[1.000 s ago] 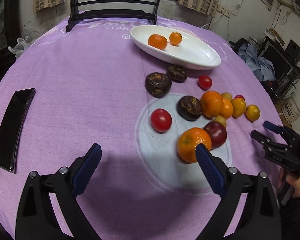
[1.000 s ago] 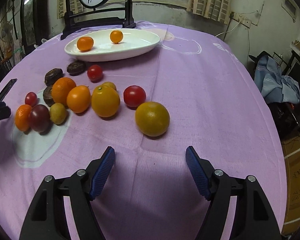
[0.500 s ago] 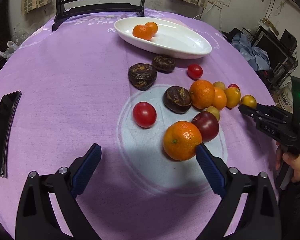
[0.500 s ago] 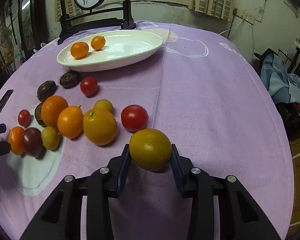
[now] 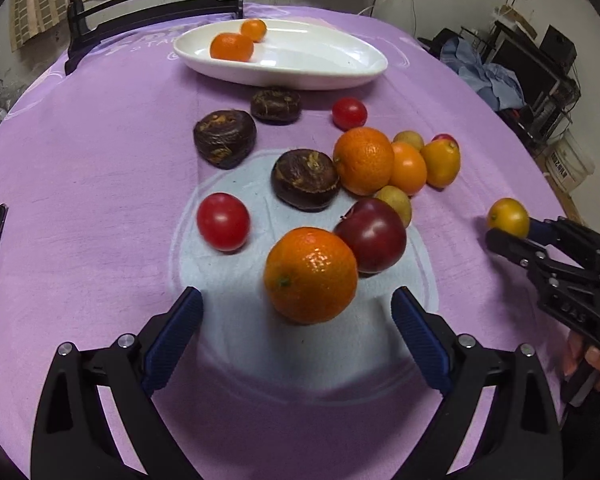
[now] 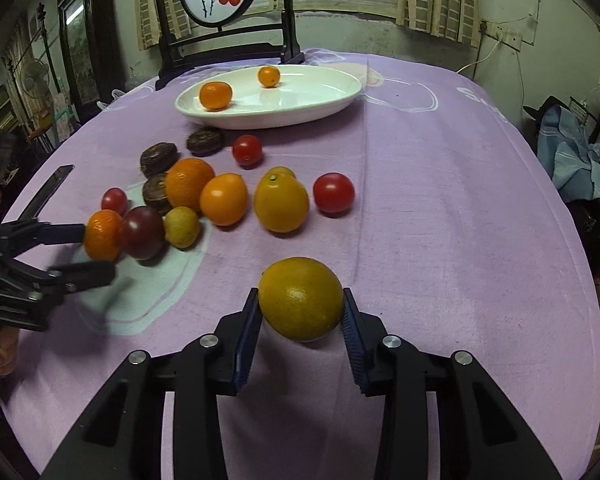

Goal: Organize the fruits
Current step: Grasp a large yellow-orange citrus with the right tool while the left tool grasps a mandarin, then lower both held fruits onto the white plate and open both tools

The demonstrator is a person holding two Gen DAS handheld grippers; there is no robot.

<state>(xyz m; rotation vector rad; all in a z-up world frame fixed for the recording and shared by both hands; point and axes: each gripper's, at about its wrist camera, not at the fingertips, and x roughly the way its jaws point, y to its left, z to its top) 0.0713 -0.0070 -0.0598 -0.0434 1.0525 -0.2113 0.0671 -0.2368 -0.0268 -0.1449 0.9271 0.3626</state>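
Two small oranges [image 6: 216,96] already lie in the white dish [image 6: 340,98]; most fruits wait on the worktop [image 6: 440,200] before the dish. The right claw [image 6: 300,316] is clamped on a yellow citrus [image 6: 301,299], the left claw [image 5: 296,316] stands apart around a mandarin [image 5: 311,275]

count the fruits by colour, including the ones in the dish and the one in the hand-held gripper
orange or orange-yellow fruits: 7
small yellow-green fruits: 2
red tomatoes: 3
dark brown wrinkled fruits: 3
dark purple-red plum: 1
total: 16
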